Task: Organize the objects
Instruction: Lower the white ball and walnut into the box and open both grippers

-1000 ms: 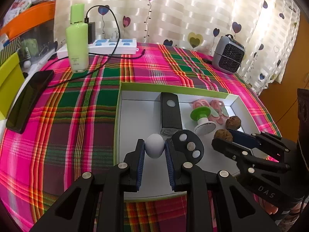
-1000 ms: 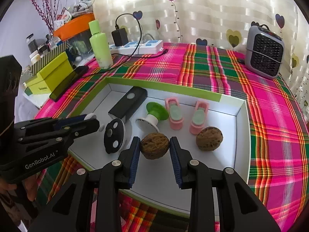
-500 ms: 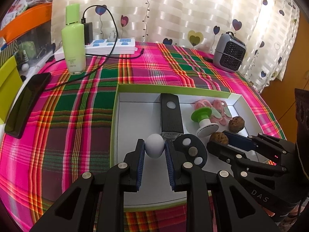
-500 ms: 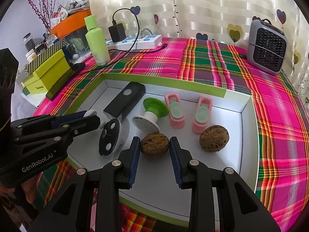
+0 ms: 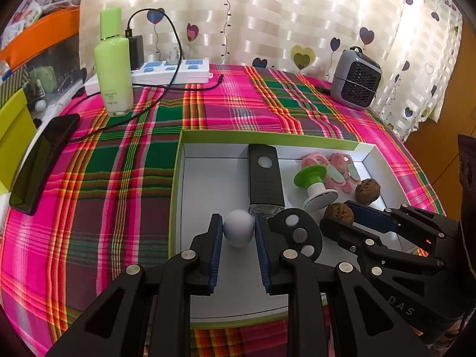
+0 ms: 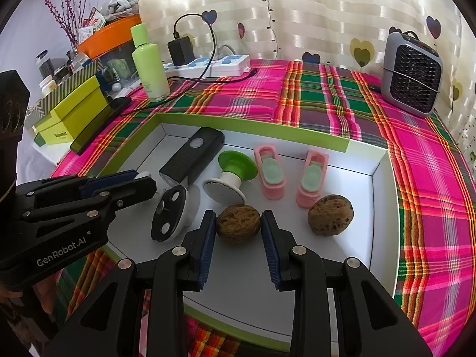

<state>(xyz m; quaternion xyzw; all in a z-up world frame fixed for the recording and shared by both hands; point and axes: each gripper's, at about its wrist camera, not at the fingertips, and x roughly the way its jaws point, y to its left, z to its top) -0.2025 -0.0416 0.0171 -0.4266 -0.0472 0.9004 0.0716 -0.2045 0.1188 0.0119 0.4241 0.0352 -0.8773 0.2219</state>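
1. Inside the shallow white tray [image 6: 383,196] with a lime-green rim, on the plaid tablecloth [image 5: 125,178], both tools are at work
2. Left gripper [image 5: 238,233]: its blue pads press either side of a small white ball [image 5: 238,228], so the tongs are narrow and holding the ball, near the tray's front-left part just ahead of the black rectangular device [image 5: 264,178]
3. Right gripper [image 6: 239,227]: its pads sit against both flanks of a brown walnut [image 6: 238,224], gripping it at the tray's front middle
4. A second walnut [image 6: 330,215] rests on the tray floor to the right of the held one, apart from it
5. Two pink clips [image 6: 269,172] with pale green inserts lie side by side behind the walnuts, near the tray's back wall
6. A green-and-white spool-shaped piece [image 6: 230,175] lies tilted between the black device and the clips
7. A round black-and-white disc [image 6: 172,217] with three light dots leans beside the left tool's fingertips
8. Off the tray, a green bottle [image 5: 113,65] stands upright by a white power strip [image 5: 175,71]; a grey fan heater [image 5: 355,78] sits at the table's far right, and a dark phone [image 5: 41,160] lies at the left edge
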